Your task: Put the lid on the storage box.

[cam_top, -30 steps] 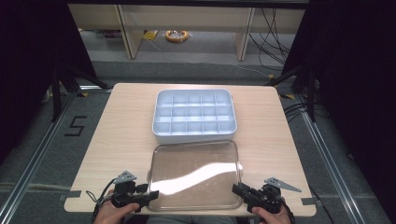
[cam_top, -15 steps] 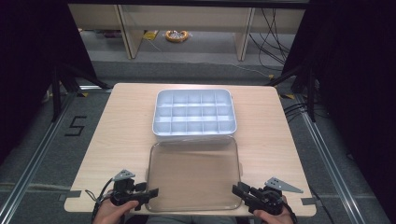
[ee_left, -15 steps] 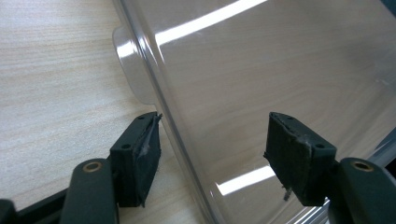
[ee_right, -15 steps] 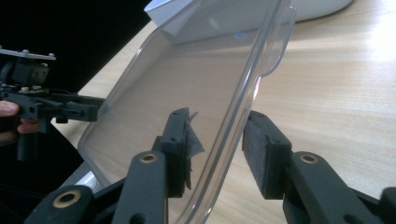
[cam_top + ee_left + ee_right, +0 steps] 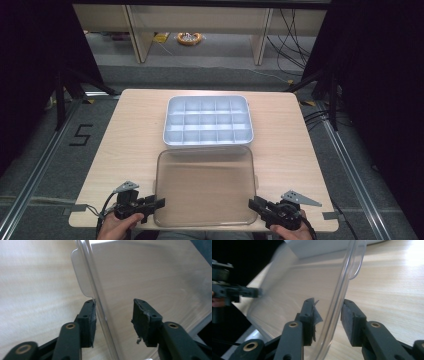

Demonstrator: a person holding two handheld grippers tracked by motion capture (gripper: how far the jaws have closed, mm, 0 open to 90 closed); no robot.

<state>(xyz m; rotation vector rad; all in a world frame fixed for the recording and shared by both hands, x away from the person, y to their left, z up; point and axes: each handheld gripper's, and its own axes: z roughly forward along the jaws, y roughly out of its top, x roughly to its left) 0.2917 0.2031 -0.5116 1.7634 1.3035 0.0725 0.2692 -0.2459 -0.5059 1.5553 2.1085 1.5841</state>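
Clear lid held at both side edges

My left gripper has just been closing around the clear lid's rim, a gap remaining; my right gripper pinches the opposite rim.

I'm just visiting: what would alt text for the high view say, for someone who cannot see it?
A clear plastic lid lies near the front edge of a wooden table, with a hand-held left gripper and right gripper at its two sides. Behind it sits a white tray divided into many small compartments.

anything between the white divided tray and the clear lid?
Nothing. In the high view the tray and the clear lid sit almost edge to edge, with just a sliver of bare table between.
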